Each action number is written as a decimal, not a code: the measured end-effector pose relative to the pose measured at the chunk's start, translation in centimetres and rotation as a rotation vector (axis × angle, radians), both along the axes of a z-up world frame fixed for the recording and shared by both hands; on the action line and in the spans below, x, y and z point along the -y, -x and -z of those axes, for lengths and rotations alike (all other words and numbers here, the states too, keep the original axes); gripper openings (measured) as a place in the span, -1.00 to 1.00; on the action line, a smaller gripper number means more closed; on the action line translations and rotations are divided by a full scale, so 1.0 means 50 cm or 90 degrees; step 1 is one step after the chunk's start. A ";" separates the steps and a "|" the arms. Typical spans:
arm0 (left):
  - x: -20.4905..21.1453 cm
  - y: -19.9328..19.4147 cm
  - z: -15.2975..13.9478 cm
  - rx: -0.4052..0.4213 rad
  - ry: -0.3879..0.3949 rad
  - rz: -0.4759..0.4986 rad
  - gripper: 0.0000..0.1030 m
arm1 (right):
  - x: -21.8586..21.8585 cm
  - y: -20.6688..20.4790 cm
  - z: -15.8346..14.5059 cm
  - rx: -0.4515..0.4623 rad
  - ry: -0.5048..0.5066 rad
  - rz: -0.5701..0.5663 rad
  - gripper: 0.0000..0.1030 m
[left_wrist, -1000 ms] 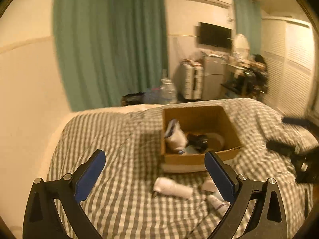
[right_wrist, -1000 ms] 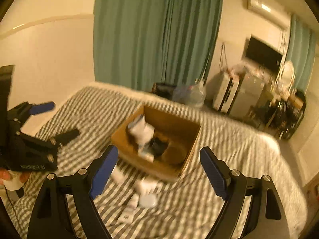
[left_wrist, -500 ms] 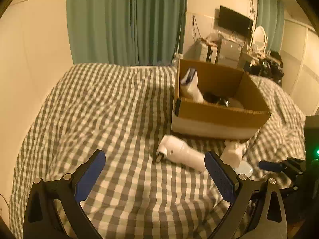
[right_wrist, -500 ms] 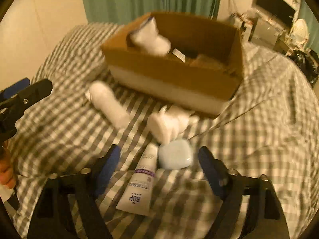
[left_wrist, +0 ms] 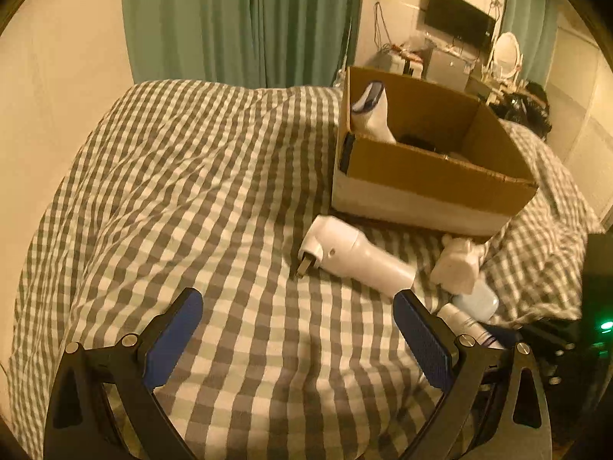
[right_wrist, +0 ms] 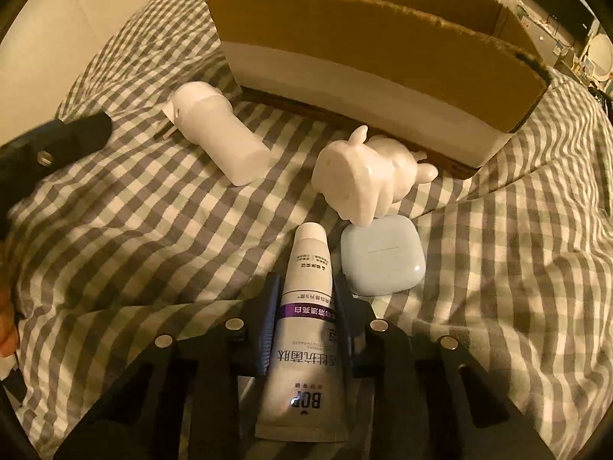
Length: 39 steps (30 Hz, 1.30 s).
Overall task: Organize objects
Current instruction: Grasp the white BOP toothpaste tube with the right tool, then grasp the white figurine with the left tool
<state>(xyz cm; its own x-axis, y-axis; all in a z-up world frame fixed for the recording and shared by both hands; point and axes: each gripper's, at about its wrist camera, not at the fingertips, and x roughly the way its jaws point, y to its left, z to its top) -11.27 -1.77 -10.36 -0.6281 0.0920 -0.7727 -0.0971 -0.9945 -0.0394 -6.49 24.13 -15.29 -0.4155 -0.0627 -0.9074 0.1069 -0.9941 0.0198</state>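
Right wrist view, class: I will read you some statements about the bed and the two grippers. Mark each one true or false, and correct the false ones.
1. The right gripper has its jaws closed on the toothpaste tube. True.
2. The white rabbit figure lies inside the cardboard box. False: it lies on the checked bedspread, in front of the box.
3. The left gripper holds the white cylindrical device. False: its jaws are open and empty.
4. The pale blue case lies beside the tube. True.
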 end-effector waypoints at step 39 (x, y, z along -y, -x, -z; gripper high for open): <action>-0.077 -0.005 0.034 0.029 0.046 0.040 0.98 | -0.017 -0.008 -0.020 0.006 0.052 -0.032 -0.50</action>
<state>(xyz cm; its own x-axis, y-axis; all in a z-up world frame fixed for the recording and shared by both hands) -11.01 2.06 -12.05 -0.5868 0.0726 -0.8065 -0.1584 -0.9870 0.0263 -6.09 25.00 -14.28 -0.4016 -0.1577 -0.9021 0.1565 -0.9824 0.1020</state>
